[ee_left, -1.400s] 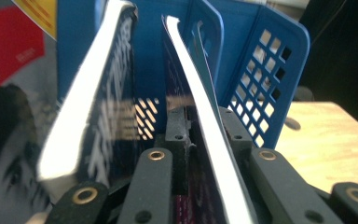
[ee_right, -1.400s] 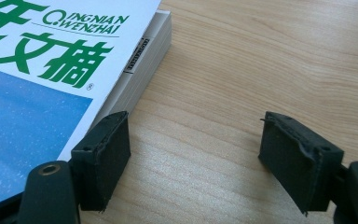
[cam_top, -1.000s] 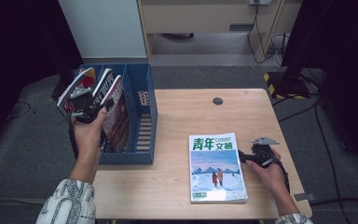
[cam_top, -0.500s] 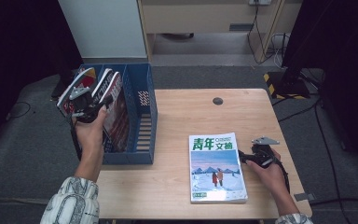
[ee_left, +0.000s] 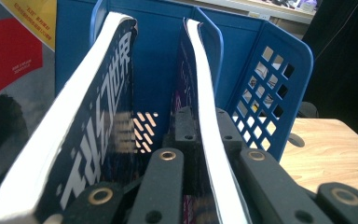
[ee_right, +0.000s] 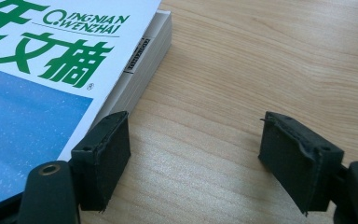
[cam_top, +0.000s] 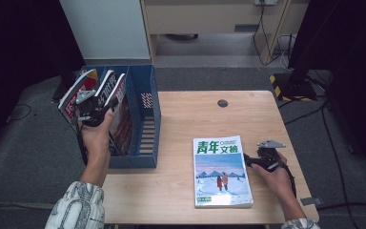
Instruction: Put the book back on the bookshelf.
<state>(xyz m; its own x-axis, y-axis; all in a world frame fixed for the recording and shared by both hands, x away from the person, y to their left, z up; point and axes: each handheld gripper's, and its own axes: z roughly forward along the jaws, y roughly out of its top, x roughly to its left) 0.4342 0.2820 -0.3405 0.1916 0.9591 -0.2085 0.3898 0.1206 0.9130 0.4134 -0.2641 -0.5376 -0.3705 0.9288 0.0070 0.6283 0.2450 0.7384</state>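
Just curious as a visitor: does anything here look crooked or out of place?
Yes: the magazines in the blue file box lean and fan apart instead of standing straight; the left tool grips one. The stack of magazines lies flat and tidy.

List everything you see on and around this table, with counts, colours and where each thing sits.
File rack: one, blue, off the table's left edge.
Magazines in rack: three, dark and red covers, leaning upright at the rack's far end.
Magazine stack: one, white cover with green title over a blue picture, flat on the table at front right.
Table: one, light wood, centre.
Cable hole: one, dark, far middle of the table.
Left tool: shut on one rack magazine's edge.
Right tool: open, beside the stack.
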